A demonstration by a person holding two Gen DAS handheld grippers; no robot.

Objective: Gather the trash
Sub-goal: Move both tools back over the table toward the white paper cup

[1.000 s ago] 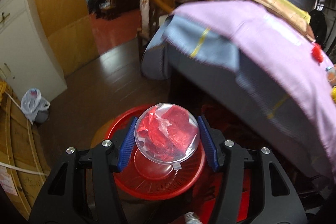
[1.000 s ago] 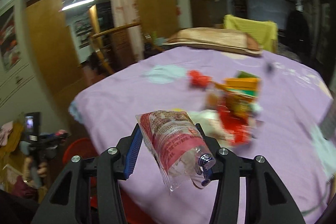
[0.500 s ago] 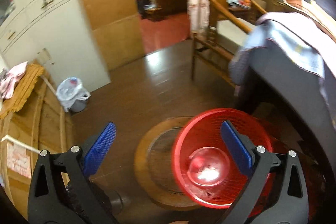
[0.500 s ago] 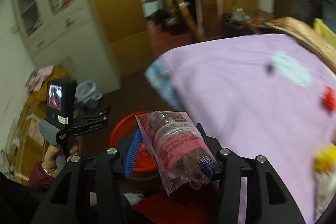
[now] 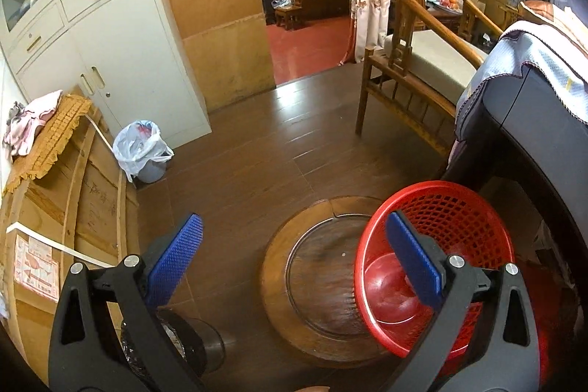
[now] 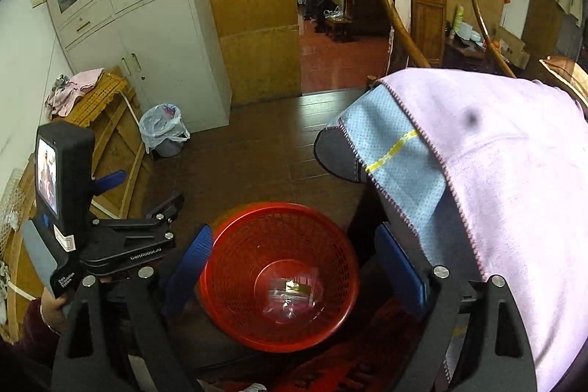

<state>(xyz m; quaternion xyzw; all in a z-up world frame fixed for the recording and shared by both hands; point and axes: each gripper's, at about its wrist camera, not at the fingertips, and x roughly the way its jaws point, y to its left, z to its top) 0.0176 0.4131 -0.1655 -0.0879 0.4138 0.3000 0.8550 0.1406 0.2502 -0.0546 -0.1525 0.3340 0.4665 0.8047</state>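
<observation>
The left gripper had its jaws spread wide with nothing between them, its blue pads hanging over the dark wooden floor. Under its right-hand pad stood a red mesh basket, resting on the edge of a round wooden stool, right beside the dark side of the bed. From that view the basket's bottom looked shiny red and its contents could not be made out. The right gripper also had its jaws spread apart and held nothing, and it hovered directly above the same basket. At the bottom of the basket lay a clear plastic packet, blurred, with something pale and yellowish inside. A pink blanket with a light blue border draped over the bed corner just to the right of the basket. In the right wrist view the left gripper's body showed to the left of the basket, with a small screen on its back and a hand around its handle. Farther back, a small bin lined with a white plastic bag stood against a white cabinet, and a wooden chair stood near the open doorway.
</observation>
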